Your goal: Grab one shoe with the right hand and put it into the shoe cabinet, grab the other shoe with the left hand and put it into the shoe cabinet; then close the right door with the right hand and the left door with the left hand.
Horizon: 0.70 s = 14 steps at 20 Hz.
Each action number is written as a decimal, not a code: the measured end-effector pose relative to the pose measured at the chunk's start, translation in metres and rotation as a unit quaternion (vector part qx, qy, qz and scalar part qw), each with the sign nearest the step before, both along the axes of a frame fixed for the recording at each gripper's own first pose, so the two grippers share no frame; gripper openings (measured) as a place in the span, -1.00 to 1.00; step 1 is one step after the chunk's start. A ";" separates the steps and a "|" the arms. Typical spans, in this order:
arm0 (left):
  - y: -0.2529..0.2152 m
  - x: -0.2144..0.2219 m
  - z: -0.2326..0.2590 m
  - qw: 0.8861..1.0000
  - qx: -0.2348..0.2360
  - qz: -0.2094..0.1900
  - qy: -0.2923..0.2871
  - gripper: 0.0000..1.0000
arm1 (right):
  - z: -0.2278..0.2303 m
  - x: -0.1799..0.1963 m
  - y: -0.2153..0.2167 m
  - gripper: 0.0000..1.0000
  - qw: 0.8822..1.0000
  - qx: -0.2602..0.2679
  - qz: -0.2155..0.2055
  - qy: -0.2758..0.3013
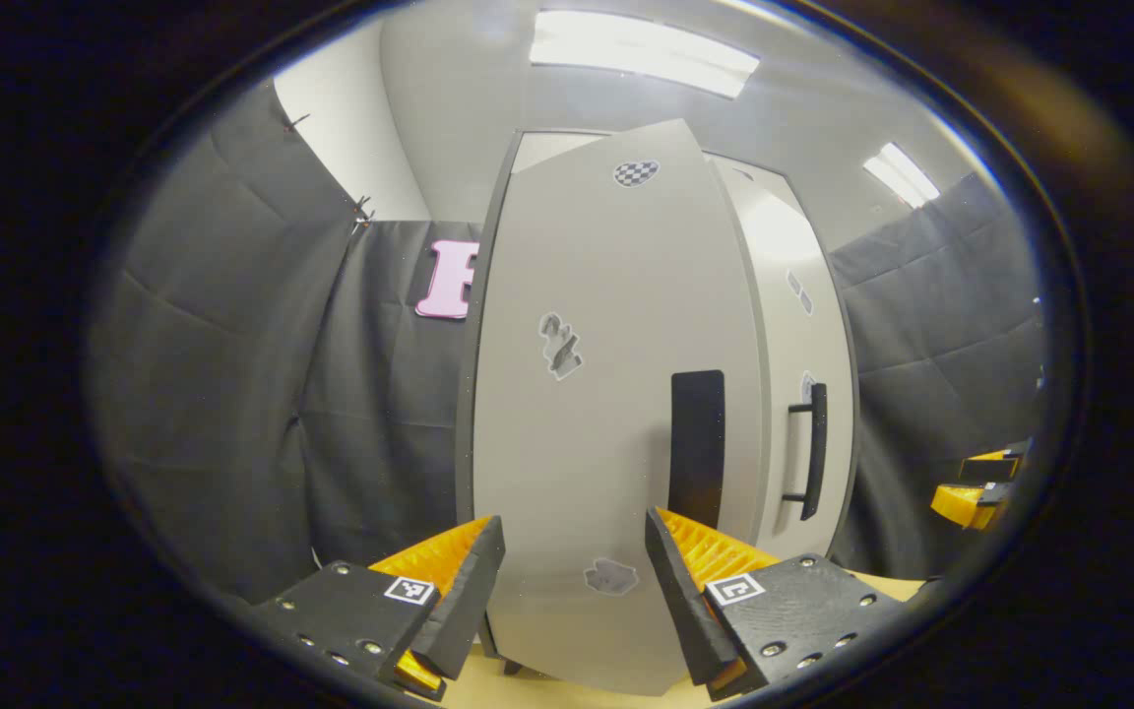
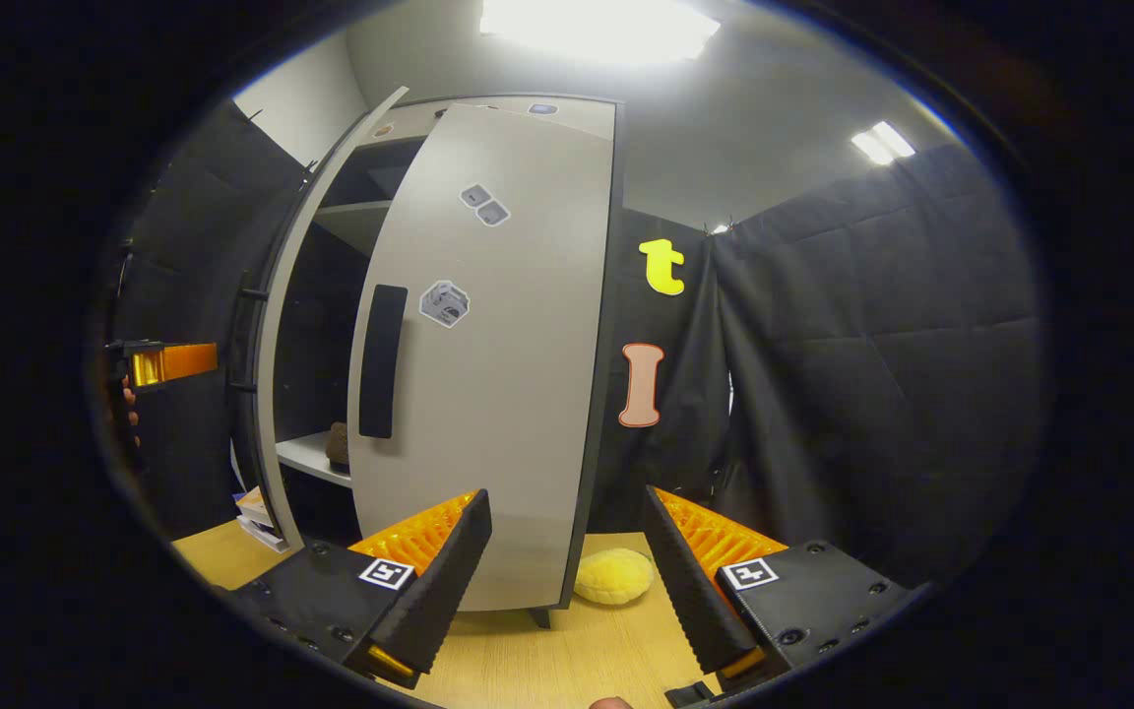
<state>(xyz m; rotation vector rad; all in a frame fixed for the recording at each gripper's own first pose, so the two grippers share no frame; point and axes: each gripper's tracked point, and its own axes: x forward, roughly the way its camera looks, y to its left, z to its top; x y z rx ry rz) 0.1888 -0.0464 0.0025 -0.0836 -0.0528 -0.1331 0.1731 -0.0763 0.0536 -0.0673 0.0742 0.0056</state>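
Note:
The grey shoe cabinet stands close ahead of me. In the left gripper view its left door (image 1: 616, 394), with a black handle (image 1: 697, 448), is swung partway, and the right door (image 1: 793, 325) lies beyond it. My left gripper (image 1: 575, 522) is open and empty just before that door. In the right gripper view the right door (image 2: 488, 345) is ajar and the left door (image 2: 277, 325) shows edge-on. Through the gap between them a brown shoe (image 2: 338, 445) rests on a white shelf (image 2: 311, 460). My right gripper (image 2: 565, 494) is open, holding nothing, near the right door's lower edge.
The cabinet stands on a light wooden tabletop (image 2: 567, 650). A round yellow object (image 2: 613, 576) lies on it to the right of the cabinet foot. Flat items (image 2: 257, 512) are stacked at the cabinet's lower left. Black cloth walls enclose both sides.

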 end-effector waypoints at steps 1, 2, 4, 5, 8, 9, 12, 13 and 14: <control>0.000 -0.002 0.001 1.000 0.001 0.000 -0.001 0.73 | 0.001 0.000 0.001 0.95 1.000 0.001 0.002 0.000; 0.003 -0.007 0.002 1.000 0.004 0.002 -0.002 0.71 | 0.003 0.000 0.004 0.95 1.000 0.003 0.004 -0.001; 0.011 -0.014 0.004 1.000 0.011 0.007 -0.002 0.67 | 0.007 0.000 0.009 0.96 1.000 0.010 0.011 -0.006; 0.018 -0.018 0.006 1.000 0.013 0.011 -0.002 0.73 | 0.011 -0.001 0.012 0.96 1.000 0.013 0.014 -0.009; 0.041 -0.041 0.009 1.000 0.010 0.027 0.000 0.73 | 0.018 -0.004 0.019 0.95 0.999 0.016 0.022 -0.018; 0.047 -0.048 0.010 0.999 0.007 0.032 0.002 0.73 | 0.019 -0.006 0.022 0.95 0.999 0.017 0.024 -0.018; 0.065 -0.067 0.007 0.999 0.008 0.043 0.011 0.67 | 0.024 -0.014 0.030 0.96 0.999 0.022 0.032 -0.021; 0.069 -0.073 0.007 0.999 0.011 0.045 0.013 0.73 | 0.025 -0.018 0.033 0.96 0.999 0.023 0.033 -0.022; 0.073 -0.081 0.006 0.999 0.014 0.048 0.016 0.73 | 0.025 -0.021 0.033 0.95 0.999 0.023 0.034 -0.022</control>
